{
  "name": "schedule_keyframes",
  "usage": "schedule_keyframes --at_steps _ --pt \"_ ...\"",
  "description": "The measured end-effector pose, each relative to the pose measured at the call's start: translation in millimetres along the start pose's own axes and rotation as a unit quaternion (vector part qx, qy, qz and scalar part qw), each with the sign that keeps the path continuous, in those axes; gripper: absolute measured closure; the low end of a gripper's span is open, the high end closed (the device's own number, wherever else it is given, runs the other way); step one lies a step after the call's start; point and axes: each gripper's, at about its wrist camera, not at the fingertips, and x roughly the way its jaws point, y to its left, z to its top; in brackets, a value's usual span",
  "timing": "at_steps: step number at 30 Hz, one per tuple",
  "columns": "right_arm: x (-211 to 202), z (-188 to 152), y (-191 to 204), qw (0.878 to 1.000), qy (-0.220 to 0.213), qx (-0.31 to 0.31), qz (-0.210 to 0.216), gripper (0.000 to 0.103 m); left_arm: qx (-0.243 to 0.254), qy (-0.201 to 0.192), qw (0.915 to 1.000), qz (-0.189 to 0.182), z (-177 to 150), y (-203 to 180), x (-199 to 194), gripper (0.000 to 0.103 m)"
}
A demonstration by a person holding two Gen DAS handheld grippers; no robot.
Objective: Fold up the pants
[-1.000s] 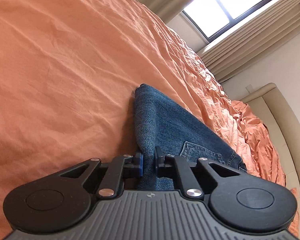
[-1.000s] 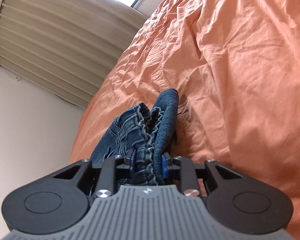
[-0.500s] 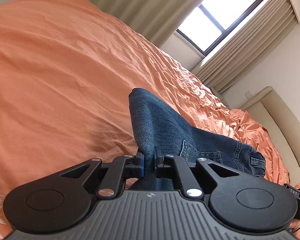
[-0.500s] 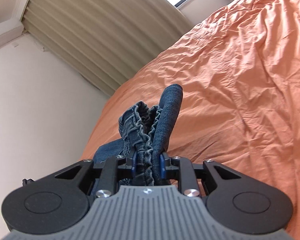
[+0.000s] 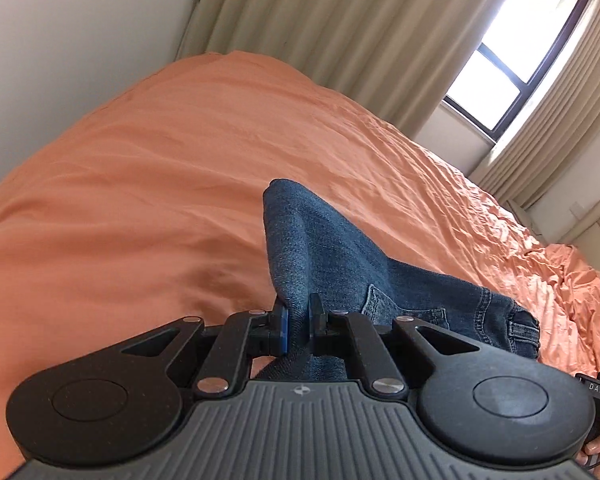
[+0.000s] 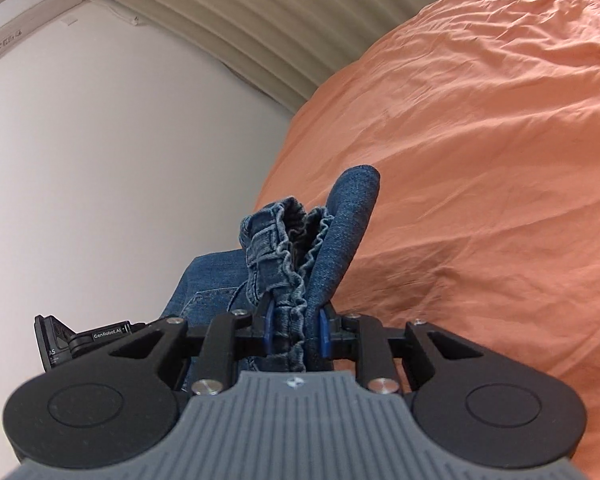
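Pants [image 5: 320, 248], blue denim, held up off the orange bedspread [image 5: 140, 200] between both grippers. Left gripper [image 5: 299, 322]: jaws clamped on a fold of plain denim, a back pocket showing just right of it. Right gripper [image 6: 294, 334]: jaws pinched on the bunched elastic waistband [image 6: 288, 240]. Beige curtains [image 5: 340, 20] and a window [image 5: 512, 60] beyond the bed's far edge.

A bedroom: orange-sheeted bed [image 5: 180, 184], curtains [image 5: 340, 28], window [image 5: 512, 68].
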Motion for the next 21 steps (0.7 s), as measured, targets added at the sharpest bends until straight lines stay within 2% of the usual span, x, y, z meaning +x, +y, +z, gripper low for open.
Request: schedule_keyframes --at_steps 4,8,10,13,17,19,21 --pt "50.6 -2.7 -11.0 0.999 0.032 0.012 -0.009 0.086 -0.009 0.007 0.9998 0.019 4.1 30.6 25.5 0.094" --pt "85.9 -6.1 -42.4 0.997 0.051 0.026 -0.049 0.086 -0.028 0.029 0.9989 0.026 -8.5 60.1 64.8 0.094" --pt "93.7 -7.7 -59.6 0.995 0.055 0.038 -0.068 0.086 -0.028 0.032 0.9985 0.035 -15.7 68.9 82.1 0.094" --pt "101.7 -10.7 -79.1 0.994 0.065 0.047 -0.072 0.087 -0.043 0.045 0.9979 0.018 -23.0 84.9 100.6 0.09" --pt "108.9 -12.6 -84.2 0.994 0.064 0.05 -0.07 0.086 -0.058 0.058 0.9966 0.002 -26.3 100.7 109.5 0.083" --pt "110.3 -9.9 -82.9 0.994 0.064 0.046 -0.078 0.083 -0.058 0.057 0.9966 0.002 -25.5 100.0 105.7 0.08" --pt "107.1 -7.8 -70.2 0.994 0.061 0.021 -0.09 0.073 -0.05 0.054 0.9971 0.019 -22.7 92.7 98.6 0.077"
